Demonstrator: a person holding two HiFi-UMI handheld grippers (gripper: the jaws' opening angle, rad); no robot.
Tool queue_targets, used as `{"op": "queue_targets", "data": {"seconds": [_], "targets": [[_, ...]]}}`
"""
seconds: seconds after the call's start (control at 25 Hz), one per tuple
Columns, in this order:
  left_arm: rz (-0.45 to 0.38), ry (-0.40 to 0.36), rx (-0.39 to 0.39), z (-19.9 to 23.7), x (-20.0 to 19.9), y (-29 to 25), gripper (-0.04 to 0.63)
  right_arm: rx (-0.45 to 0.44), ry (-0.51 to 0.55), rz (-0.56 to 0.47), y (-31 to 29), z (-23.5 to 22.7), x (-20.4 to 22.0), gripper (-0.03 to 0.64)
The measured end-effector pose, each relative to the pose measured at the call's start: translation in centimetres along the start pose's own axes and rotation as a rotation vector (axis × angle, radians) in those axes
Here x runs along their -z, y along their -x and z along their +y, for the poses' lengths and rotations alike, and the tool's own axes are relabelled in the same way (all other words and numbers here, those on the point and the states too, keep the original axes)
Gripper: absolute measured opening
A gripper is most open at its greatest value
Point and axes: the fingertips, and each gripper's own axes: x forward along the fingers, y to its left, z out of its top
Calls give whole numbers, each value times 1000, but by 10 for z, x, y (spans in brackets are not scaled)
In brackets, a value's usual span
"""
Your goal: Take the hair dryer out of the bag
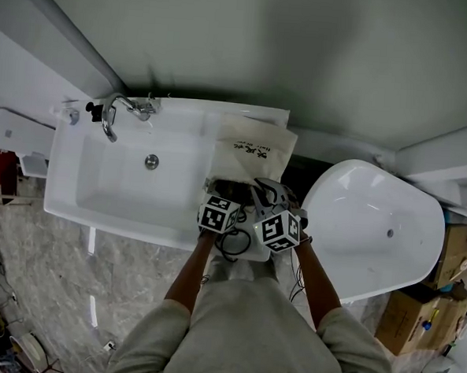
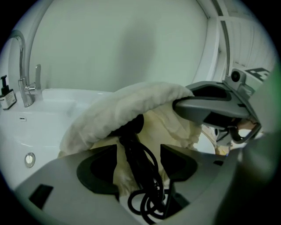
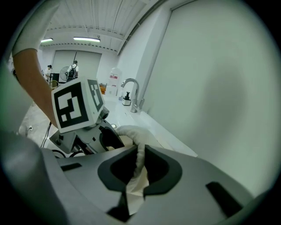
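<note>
A cream cloth bag (image 1: 247, 151) lies on the right end of the white sink counter, its mouth towards me. In the left gripper view the bag (image 2: 131, 103) is lifted, and the black hair dryer (image 2: 131, 127) shows at the mouth with its coiled cord (image 2: 147, 195) trailing out. My left gripper (image 2: 139, 151) stands open, its jaws on either side of the cord. My right gripper (image 3: 139, 165) is shut on the bag's upper edge (image 3: 136, 134) and holds it raised. Both grippers, left (image 1: 217, 193) and right (image 1: 269, 192), meet at the bag's mouth.
The sink basin (image 1: 124, 175) with its chrome tap (image 1: 115, 115) lies left of the bag. A white bathtub (image 1: 373, 230) stands to the right, with cardboard boxes (image 1: 454, 250) beyond it. A plain wall runs close behind the counter.
</note>
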Motion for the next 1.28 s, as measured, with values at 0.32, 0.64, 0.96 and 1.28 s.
{"op": "queue_targets", "data": {"seconds": [0.32, 0.64, 0.96, 1.28], "targets": [[38, 40, 16, 3, -15, -12, 288, -12, 5, 4, 1, 2, 3, 31], [73, 77, -3, 7, -18, -31, 288, -25, 11, 4, 0, 2, 5, 31], [66, 67, -88, 18, -19, -47, 288, -33, 10, 7, 0, 1, 7, 31], [109, 43, -123, 23, -9, -58, 278, -39, -9, 19, -2, -1, 15, 28]]}}
